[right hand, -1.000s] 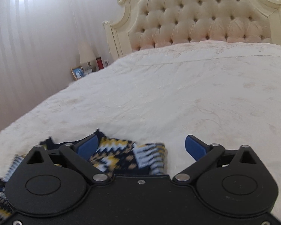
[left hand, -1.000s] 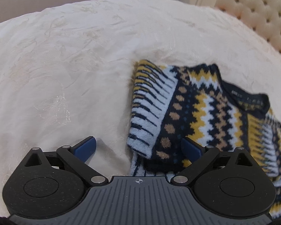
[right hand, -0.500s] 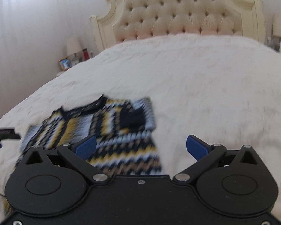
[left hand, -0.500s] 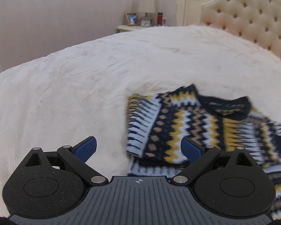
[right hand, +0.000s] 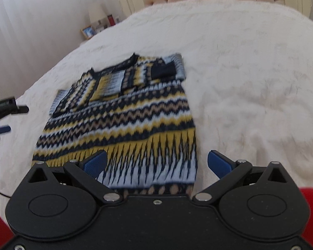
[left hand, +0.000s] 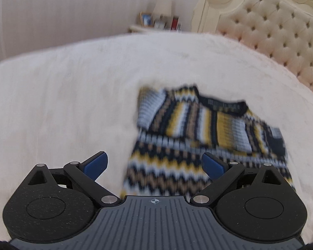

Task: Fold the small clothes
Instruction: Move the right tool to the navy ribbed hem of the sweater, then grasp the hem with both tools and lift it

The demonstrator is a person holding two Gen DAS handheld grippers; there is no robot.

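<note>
Navy, yellow, tan and pale-blue zigzag knit sweater (right hand: 123,120) lies flat on the cream textured bedspread (right hand: 250,83). Both sleeves are folded in across the chest; the body is unfolded, with the hem toward the cameras. No containers in either view; the bedspread is the only thing carrying the sweater.

Left gripper (left hand: 154,164): blue-padded fingers wide apart, holding nothing, above the bedspread. The sweater's left edge sits between the fingers, running to 1 o'clock. Contact not visible.

Right gripper (right hand: 156,162): fingers wide apart, empty, over the hem. The hem's right corner falls between the pads.

Right wrist view only:
- full sweater length, hem fringe pattern, navy cuff on the folded sleeve near 12 o'clock
- left gripper's body at the 9 o'clock edge
- red fabric (right hand: 311,204) in the bottom corners; can't tell what it is

Left wrist view only:
- collar (left hand: 225,105) clearly, hem hidden behind the gripper body
- cream tufted headboard (left hand: 281,33) at 2 o'clock
- nightstand with picture frame (left hand: 146,19) and small items at 12 o'clock, blurred

Both frames are motion-blurred.
</note>
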